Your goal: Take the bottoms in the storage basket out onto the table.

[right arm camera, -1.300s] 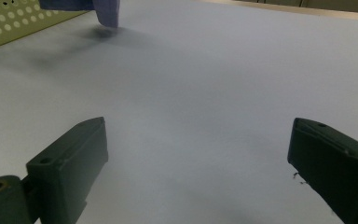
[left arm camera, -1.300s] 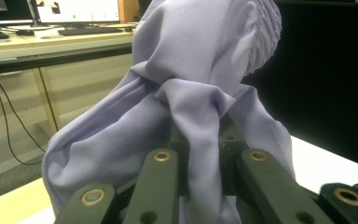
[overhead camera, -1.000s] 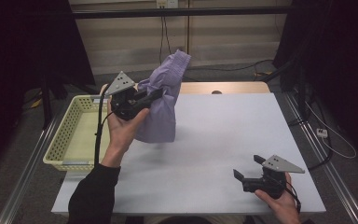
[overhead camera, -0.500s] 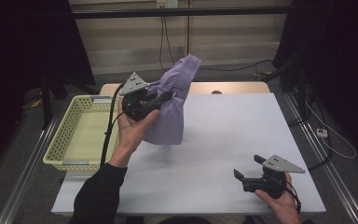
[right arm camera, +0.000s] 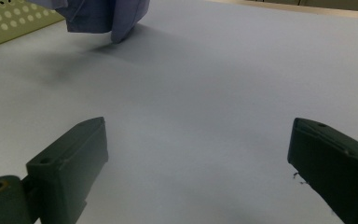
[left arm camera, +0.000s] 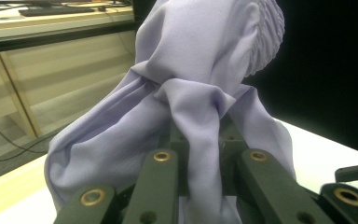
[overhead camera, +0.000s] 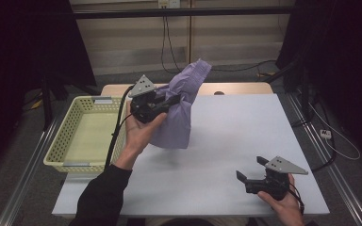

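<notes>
Lilac cloth (overhead camera: pixel 181 106) bunched and hanging upper centre of the high view, lower folds draped to the white table (overhead camera: pixel 226 141); pinched mid-fold by left gripper (overhead camera: pixel 167 101), clamped tight on a gathered ridge of fabric, plain in the left gripper view (left arm camera: pixel 200 140); top of the cloth flopping above the jaws, ribbed hem upper right there. Yellow perforated basket (overhead camera: pixel 82 165) at left of frame, beside the table edge, nothing visible inside. Right gripper (overhead camera: pixel 250 172) low in the lower right, jaws wide apart with nothing between, bare table ahead in the right gripper view (right arm camera: pixel 196 154).

Step in hand, by the look of it: carrying the cloth, lifted but not clear of the table. Next move, probably: either over the basket rim and release, or down flat for folding; cannot tell which. Either way needs more lift to stop the hem dragging; right gripper free to catch a loose corner.
</notes>
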Demonstrator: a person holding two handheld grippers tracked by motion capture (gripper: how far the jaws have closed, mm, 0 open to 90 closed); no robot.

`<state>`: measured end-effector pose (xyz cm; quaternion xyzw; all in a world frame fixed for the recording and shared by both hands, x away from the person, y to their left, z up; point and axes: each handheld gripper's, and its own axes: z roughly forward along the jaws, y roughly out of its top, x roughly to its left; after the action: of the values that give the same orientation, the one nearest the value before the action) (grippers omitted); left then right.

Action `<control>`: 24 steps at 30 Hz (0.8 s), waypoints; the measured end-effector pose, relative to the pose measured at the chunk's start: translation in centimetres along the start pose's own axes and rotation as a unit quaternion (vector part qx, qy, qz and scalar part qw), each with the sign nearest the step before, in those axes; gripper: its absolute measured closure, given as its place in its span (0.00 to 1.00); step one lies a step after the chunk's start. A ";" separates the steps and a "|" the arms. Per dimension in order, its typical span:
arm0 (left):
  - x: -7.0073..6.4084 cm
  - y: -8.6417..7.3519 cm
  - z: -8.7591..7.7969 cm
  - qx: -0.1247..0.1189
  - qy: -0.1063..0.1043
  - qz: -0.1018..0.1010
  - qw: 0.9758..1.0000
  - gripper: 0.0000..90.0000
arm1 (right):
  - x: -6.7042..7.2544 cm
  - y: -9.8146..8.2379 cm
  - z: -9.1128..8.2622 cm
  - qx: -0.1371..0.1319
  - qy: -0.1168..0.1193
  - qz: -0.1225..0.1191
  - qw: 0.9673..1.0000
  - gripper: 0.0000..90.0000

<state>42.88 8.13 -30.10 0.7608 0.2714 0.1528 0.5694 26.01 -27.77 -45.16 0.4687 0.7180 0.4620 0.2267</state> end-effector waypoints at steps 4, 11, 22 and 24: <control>0.3 -0.1 0.6 0.007 0.002 0.000 1.000 0.91 | -0.1 0.0 0.1 0.000 -0.003 0.000 1.000 0.06; 0.3 -0.7 1.7 0.017 -0.009 -0.007 1.000 0.91 | -0.1 0.0 0.1 0.000 -0.003 0.000 1.000 0.06; -0.5 -1.6 3.0 0.032 -0.019 -0.005 0.999 0.91 | -0.1 0.0 0.0 0.000 -0.002 0.000 1.000 0.06; -0.6 -1.9 3.3 0.037 -0.022 -0.004 0.999 0.91 | -0.1 0.0 0.0 0.000 -0.002 0.000 1.000 0.06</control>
<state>43.75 5.53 -32.83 0.7836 0.2672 0.1231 0.5471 26.07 -27.81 -45.18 0.4694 0.7176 0.4610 0.2285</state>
